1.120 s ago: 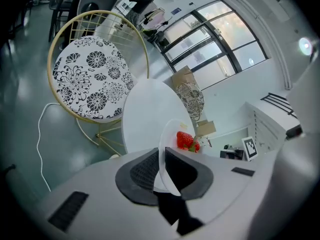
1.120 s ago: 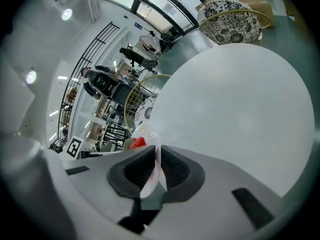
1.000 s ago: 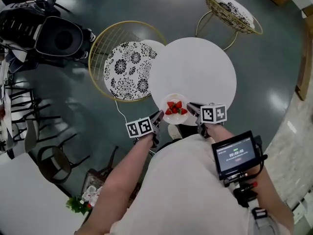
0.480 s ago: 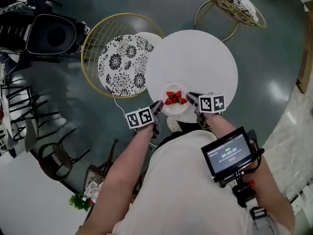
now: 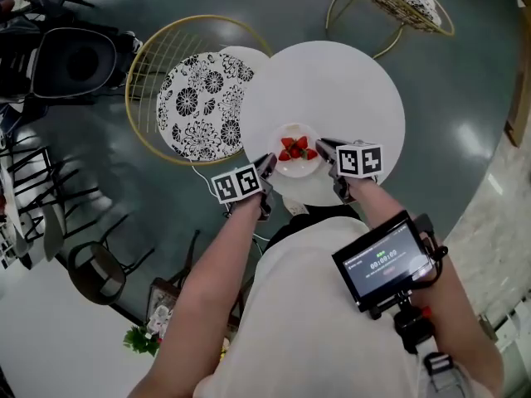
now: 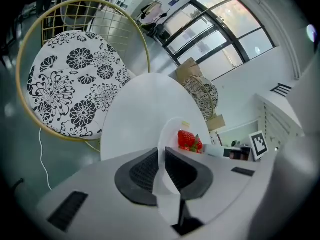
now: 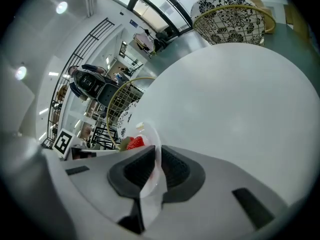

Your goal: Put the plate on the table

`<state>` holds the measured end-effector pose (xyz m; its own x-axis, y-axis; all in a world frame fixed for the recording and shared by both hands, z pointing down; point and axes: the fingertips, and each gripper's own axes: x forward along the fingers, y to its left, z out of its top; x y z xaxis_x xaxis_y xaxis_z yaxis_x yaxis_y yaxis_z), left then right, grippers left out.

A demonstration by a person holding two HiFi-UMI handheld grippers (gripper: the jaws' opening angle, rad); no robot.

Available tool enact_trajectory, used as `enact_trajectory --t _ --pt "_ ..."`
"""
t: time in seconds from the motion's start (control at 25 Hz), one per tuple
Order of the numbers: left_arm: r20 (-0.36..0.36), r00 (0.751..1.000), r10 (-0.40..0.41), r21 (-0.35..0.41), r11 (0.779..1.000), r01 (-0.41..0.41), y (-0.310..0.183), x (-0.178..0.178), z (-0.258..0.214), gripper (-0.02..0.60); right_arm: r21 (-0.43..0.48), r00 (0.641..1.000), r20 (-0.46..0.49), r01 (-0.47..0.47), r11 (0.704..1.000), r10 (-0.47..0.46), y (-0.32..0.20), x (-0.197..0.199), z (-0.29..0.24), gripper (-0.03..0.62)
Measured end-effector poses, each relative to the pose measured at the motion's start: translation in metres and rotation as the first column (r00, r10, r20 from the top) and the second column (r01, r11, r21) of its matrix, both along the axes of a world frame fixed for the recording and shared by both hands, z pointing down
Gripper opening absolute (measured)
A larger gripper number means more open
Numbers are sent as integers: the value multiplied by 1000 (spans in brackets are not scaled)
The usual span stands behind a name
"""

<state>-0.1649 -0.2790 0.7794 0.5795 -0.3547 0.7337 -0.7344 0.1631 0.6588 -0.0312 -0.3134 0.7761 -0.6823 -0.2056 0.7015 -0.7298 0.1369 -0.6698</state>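
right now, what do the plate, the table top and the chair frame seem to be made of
Plate: thin, milky, half see-through at the rim, so likely plastic.
Table top: smooth matt white, painted or laminated; core unknowable.
Chair frame: slim gold wire, a metallic sheen, probably metal.

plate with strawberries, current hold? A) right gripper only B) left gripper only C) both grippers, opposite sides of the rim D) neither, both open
C: the left gripper and the right gripper each have their jaws shut on the rim of the plate, on opposite sides of it in the head view.
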Motion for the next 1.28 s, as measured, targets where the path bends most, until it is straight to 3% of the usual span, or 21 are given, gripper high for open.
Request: enact_trajectory --t 0.64,1.12,1.28 --pt "106 991 82 23 996 -85 -34 8 6 35 110 995 -93 54 992 -44 -31 6 4 44" --pt "171 976 133 25 990 -139 -43 17 6 37 216 957 -257 190 958 -133 -37 11 3 44" --pt "199 968 154 35 986 -164 -44 19 2 37 250 929 -323 270 930 -183 -35 12 3 46"
